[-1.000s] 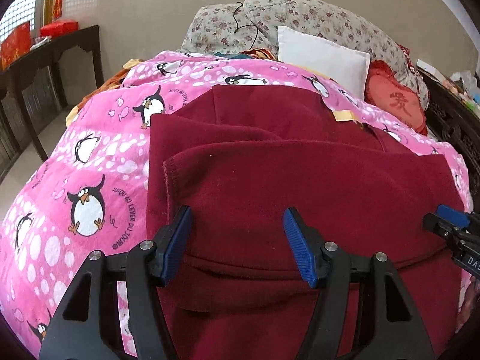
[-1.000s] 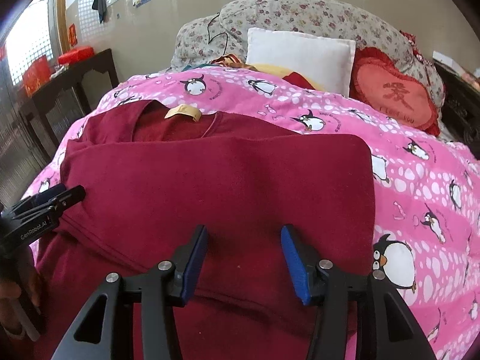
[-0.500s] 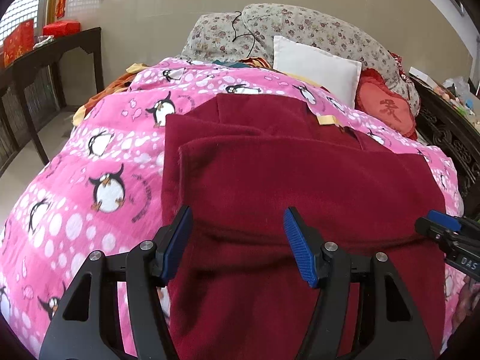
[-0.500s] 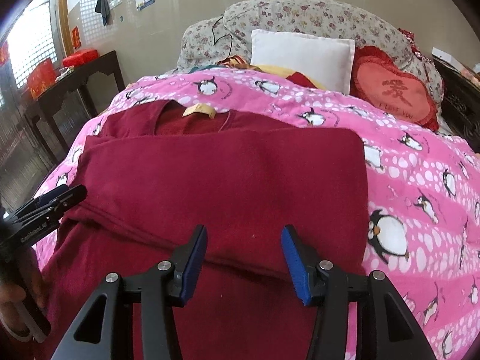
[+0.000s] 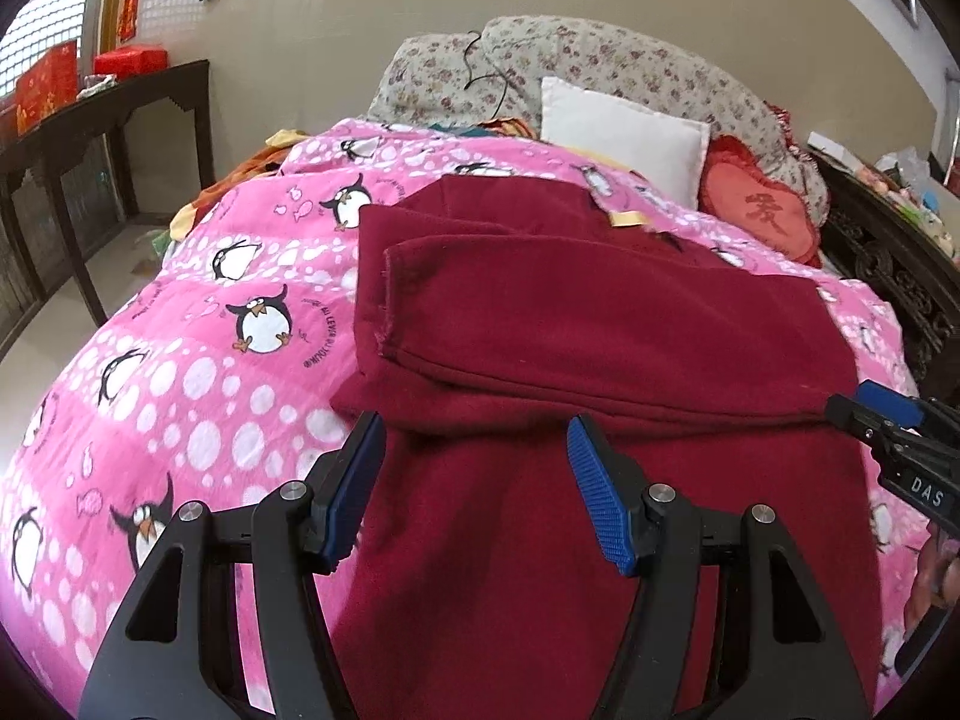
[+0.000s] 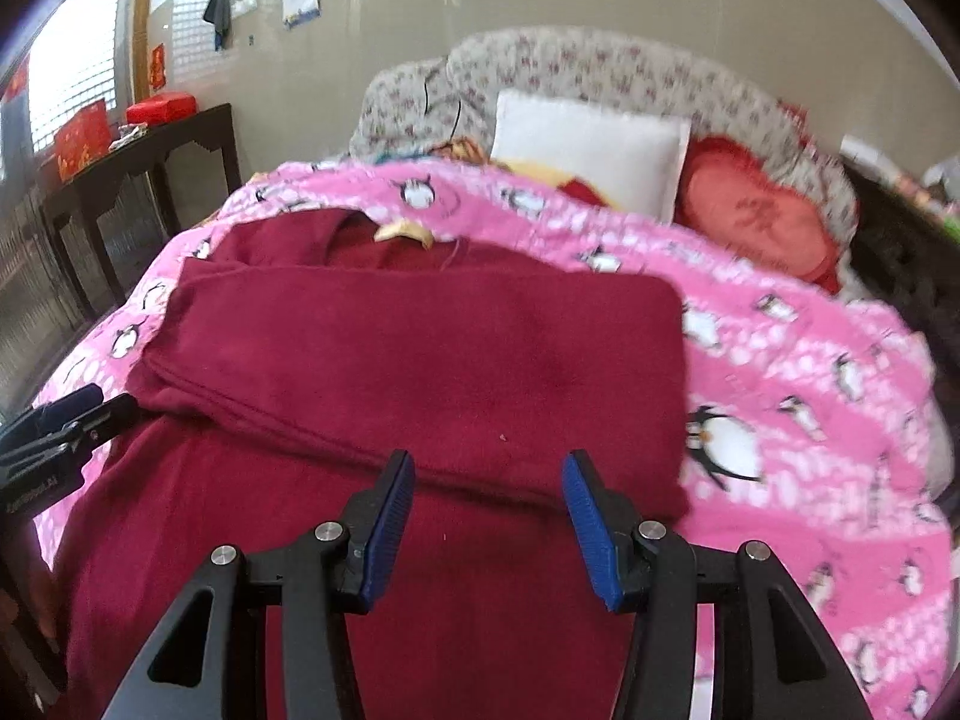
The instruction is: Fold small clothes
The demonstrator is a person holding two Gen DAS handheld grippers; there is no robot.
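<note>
Where folded, maroon garment (image 5: pixel 600 324) doubled

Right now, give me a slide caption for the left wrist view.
Open left hand-held gripper above a partly folded maroon sweater on a penguin-print blanket.

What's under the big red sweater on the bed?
The red sweater lies on a pink penguin blanket, which shows around it. Whatever the sweater itself covers is hidden.

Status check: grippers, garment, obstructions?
Left gripper and right gripper open, empty. Dark red fleece garment part-folded on pink penguin blanket. Nothing obstructing.
</note>
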